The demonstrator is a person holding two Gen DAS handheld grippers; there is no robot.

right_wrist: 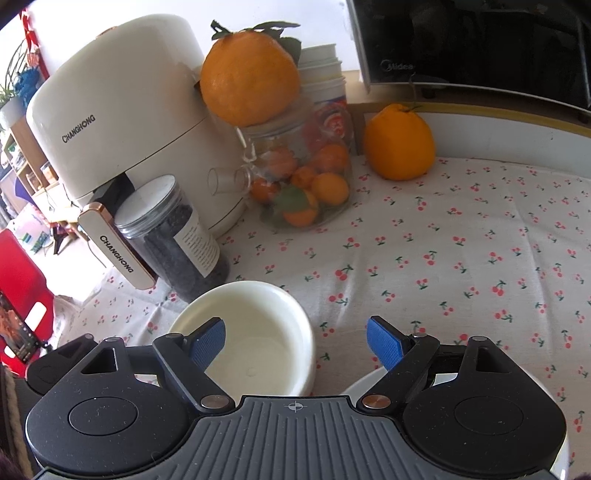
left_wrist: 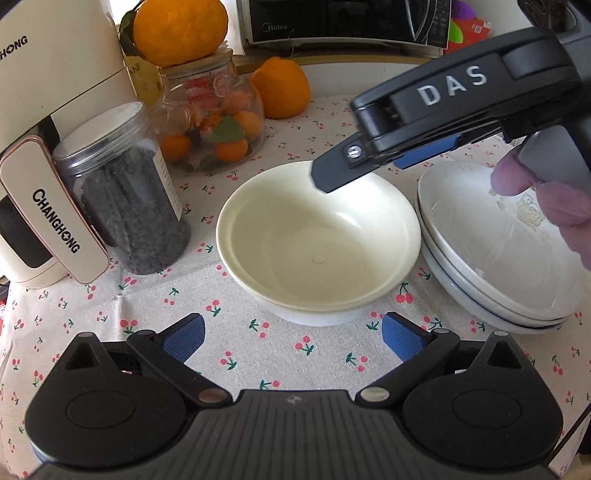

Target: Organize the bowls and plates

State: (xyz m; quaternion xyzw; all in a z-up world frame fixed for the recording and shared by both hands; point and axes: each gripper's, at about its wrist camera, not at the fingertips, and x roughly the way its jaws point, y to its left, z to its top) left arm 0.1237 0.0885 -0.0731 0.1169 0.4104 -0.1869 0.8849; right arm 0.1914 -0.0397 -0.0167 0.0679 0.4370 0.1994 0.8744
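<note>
Surface: cherry-print white tablecloth (right_wrist: 461, 236) over a table, with kitchen appliances along the back edge.
Bowls: cream round bowl (left_wrist: 317, 243) nested in a second white bowl, whose base alone shows beneath it; both stand on the cloth, centre of the left wrist view.
Plates: stack of shallow white plates (left_wrist: 498, 258) just right of the bowls, close but not clearly touching; count hard to read, at least three rims show, the lower one with a dark line.
Left gripper: left gripper (left_wrist: 291, 338) low over the cloth just short of the bowls, blue pads wide apart, nothing between them.
Right gripper: right gripper (right_wrist: 295, 341) spread wide and empty; its left finger sits over the bowl's (right_wrist: 255, 339) interior, its right finger over a plate rim (right_wrist: 358, 384).
Hidden: plates are nearly all covered by the gripper body in the right wrist view; the gloved hand (left_wrist: 546, 199) blocks part of the top plate in the left view.
Only in left view: right gripper from the side (left_wrist: 369, 158), above the bowl's far rim.
Background: cream CHANGHONG appliance (right_wrist: 122, 122); clear jar of dark contents (left_wrist: 122, 192); glass jar of small oranges (right_wrist: 299, 177) with a large orange (right_wrist: 249, 74) on top; second orange (right_wrist: 399, 142) on the cloth; black Midea microwave (left_wrist: 347, 20), cut off at the top.
</note>
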